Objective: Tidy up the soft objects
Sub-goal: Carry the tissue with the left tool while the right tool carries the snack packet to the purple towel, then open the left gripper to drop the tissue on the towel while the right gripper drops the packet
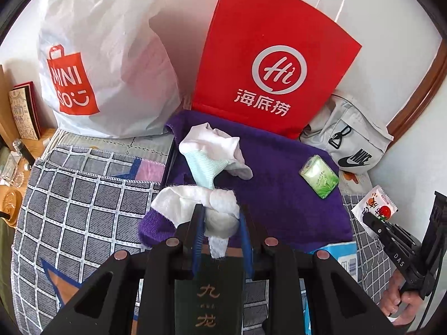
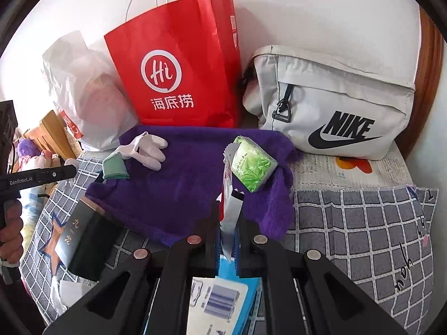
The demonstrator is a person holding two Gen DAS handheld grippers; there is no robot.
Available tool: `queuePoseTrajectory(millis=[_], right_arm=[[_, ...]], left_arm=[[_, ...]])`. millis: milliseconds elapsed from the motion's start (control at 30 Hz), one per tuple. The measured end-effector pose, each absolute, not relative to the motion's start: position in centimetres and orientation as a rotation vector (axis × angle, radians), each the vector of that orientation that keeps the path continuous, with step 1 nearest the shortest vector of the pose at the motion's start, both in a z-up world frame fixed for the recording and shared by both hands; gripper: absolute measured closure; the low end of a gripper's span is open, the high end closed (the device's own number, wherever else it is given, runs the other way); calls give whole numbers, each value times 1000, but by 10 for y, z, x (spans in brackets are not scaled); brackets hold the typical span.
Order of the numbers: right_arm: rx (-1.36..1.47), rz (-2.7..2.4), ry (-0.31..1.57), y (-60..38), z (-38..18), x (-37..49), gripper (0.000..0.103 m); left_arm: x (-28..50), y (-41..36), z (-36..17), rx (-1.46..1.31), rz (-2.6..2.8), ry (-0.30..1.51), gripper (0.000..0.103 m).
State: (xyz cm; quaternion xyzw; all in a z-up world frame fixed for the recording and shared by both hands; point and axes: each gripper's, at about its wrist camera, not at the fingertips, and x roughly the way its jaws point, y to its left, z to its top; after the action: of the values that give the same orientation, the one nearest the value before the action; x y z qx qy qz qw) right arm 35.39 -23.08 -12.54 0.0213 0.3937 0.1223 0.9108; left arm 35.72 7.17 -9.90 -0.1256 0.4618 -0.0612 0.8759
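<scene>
My left gripper (image 1: pixel 220 212) is shut on a crumpled white cloth (image 1: pixel 195 201), which hangs just above the near edge of a purple towel (image 1: pixel 279 195). A white glove with a mint-green cuff (image 1: pixel 215 153) (image 2: pixel 145 150) lies on the towel's far left part. A green tissue pack (image 1: pixel 318 176) (image 2: pixel 251 167) rests on the towel's right side. In the right wrist view, my right gripper (image 2: pixel 229 212) is shut on a thin snack packet (image 2: pixel 227 173), held edge-on over the towel. The left wrist view shows the same packet (image 1: pixel 374 206) with a tomato picture.
A red paper bag (image 1: pixel 268 55), a white Miniso bag (image 1: pixel 97 64) and a grey Nike bag (image 2: pixel 335 106) stand along the wall behind the towel. A dark green box (image 1: pixel 209 293) and a blue pack (image 2: pixel 220 293) lie near me on the checked cloth (image 1: pixel 78 195). Wooden furniture stands left.
</scene>
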Motion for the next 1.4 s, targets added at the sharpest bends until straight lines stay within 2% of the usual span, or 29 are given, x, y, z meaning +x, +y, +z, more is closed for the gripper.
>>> queuePoseTrajectory(millis=[467,1033,1100,1133,1167,1200,1267,1333,1400], right_arm=[[50,304,944,-216,-174,401,96],[66,423,1041,-211,-197,422,93],[67,418,1045,-214,-198,422,91],[63,410,1049,-215,-198,422,86],[56,402,1048,-215,-198,421,78],[44,389,1042,-216,-196,419,75],[31,375,1018,-219,-190,414,62],[25,373,1000,-220,-183,408,55],[10,354,977,-222,-177,402,54]], left_arm=[[404,64,-137,-263,-135,1066,80],[424,58,-170,-276,-151,1176,77],[424,58,-172,-283,-144,1195,76],[424,58,-173,-289,-148,1200,74],[423,58,-172,-293,-152,1208,68],[422,57,-172,-295,-152,1213,61],[418,54,-167,-281,-149,1206,52],[414,52,-161,-263,-136,1195,50],[409,51,-156,-258,-129,1193,46]])
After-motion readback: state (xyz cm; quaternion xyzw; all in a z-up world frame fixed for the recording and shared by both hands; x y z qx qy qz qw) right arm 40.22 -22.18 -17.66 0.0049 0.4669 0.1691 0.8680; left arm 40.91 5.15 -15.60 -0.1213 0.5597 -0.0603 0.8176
